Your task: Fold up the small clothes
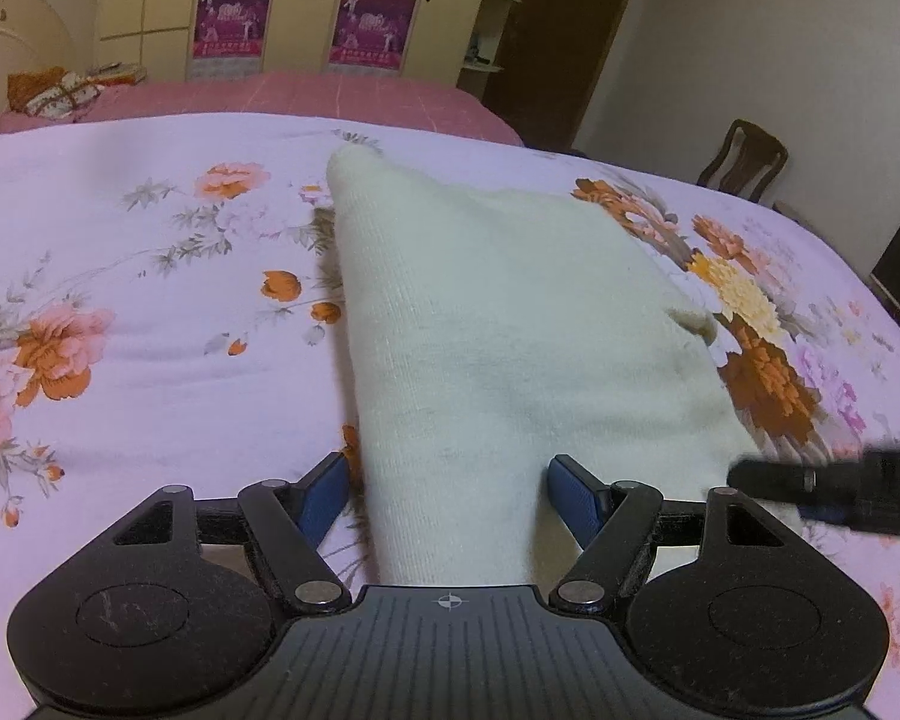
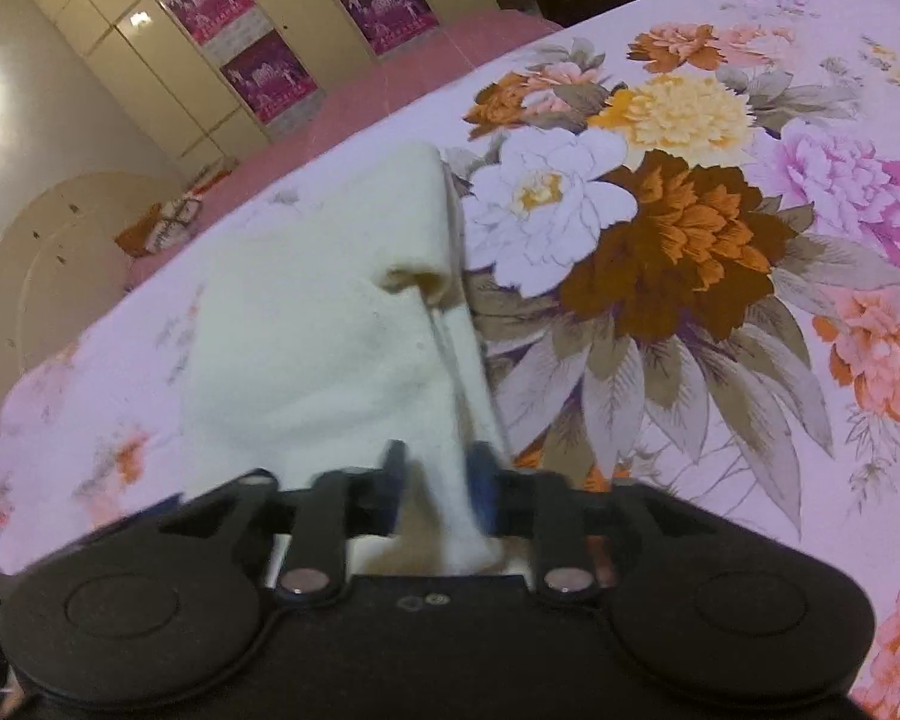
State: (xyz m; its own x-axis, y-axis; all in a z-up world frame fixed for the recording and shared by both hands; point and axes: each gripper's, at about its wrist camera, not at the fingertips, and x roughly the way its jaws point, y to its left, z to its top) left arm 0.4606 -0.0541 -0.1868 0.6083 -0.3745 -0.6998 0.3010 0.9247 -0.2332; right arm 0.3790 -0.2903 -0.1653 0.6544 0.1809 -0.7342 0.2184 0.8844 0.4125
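A cream knitted garment (image 1: 498, 324) lies on the floral bedsheet (image 1: 120, 330), folded into a long shape reaching away from me. My left gripper (image 1: 447, 495) has its blue pads wide apart, and the near end of the garment runs between them. My right gripper (image 2: 438, 480) is shut on the garment (image 2: 330, 336) near its right edge, and the cloth is pinched between its blue pads. The right gripper also shows in the left wrist view (image 1: 834, 486) as a dark blurred shape at the garment's right corner.
A pink bedspread (image 1: 306, 93) lies beyond the floral sheet, with an orange patterned bundle (image 1: 51, 93) on it. Yellow wardrobes with purple posters (image 1: 306, 6) stand behind. A dark wooden chair (image 1: 744, 159) stands at the bed's far right.
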